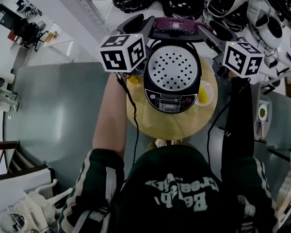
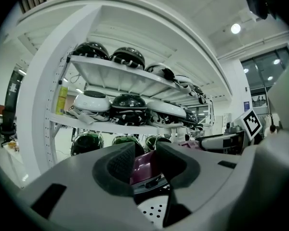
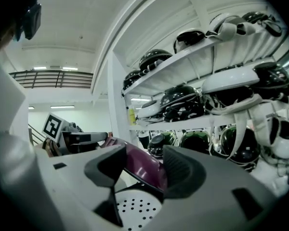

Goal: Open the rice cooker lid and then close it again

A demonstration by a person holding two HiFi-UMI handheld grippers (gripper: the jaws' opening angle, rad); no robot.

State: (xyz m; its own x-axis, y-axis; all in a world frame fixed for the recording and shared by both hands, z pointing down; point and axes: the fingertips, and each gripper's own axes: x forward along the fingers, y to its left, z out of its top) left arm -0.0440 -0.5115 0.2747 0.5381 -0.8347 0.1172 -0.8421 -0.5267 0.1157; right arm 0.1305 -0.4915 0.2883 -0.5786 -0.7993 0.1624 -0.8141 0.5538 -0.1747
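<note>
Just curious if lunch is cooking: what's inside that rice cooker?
With the purple lid raised, only a pale plate full of small holes shows in the rice cooker. Whatever lies beneath that plate, rice or water, is covered and cannot be seen.

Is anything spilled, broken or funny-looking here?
Nothing stands out. The black rice cooker sits straight on the round wooden table. Its purple lid is tipped up and open, showing the dotted metal plate inside. No spill or damage shows.
</note>
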